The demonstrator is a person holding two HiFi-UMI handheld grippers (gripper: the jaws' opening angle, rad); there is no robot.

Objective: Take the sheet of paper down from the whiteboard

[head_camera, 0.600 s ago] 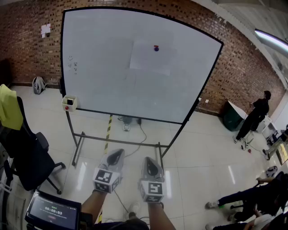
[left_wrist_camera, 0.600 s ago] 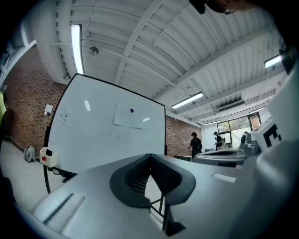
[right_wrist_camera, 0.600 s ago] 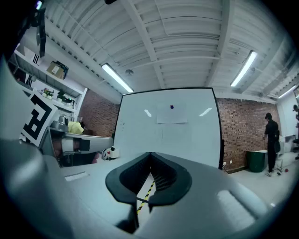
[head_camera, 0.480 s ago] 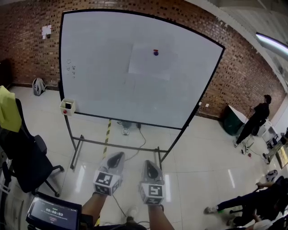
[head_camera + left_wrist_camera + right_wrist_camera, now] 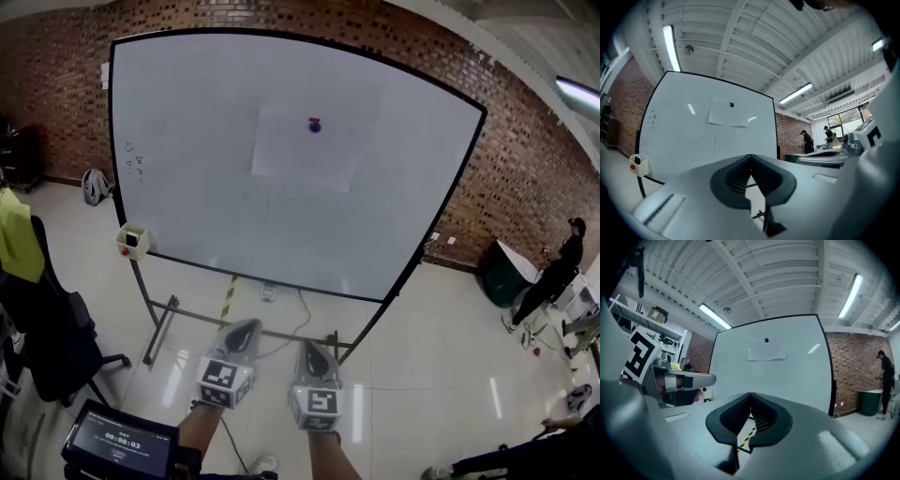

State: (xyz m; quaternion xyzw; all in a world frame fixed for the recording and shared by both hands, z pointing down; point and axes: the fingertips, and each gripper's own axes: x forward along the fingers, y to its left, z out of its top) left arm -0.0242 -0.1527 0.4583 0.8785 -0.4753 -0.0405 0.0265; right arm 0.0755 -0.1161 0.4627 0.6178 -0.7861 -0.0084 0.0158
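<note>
A white sheet of paper (image 5: 305,148) hangs on the big whiteboard (image 5: 187,159), pinned near its top edge by a small round magnet (image 5: 314,125). The sheet (image 5: 728,113) and magnet (image 5: 731,105) also show in the left gripper view, and the sheet (image 5: 766,353) in the right gripper view. My left gripper (image 5: 248,328) and right gripper (image 5: 309,348) are held side by side low in the head view, well short of the board. Both are shut with nothing between the jaws, tips (image 5: 751,156) (image 5: 751,393) meeting.
The whiteboard stands on a wheeled metal frame (image 5: 164,319) over a glossy tiled floor. A small box (image 5: 131,241) hangs at its lower left corner. An office chair (image 5: 42,337) with a yellow cloth stands at left. A person (image 5: 553,277) stands far right by the brick wall.
The view has drawn closer to the whiteboard, which now looks larger and sits lower in the head view. Both grippers stay shut, side by side.
</note>
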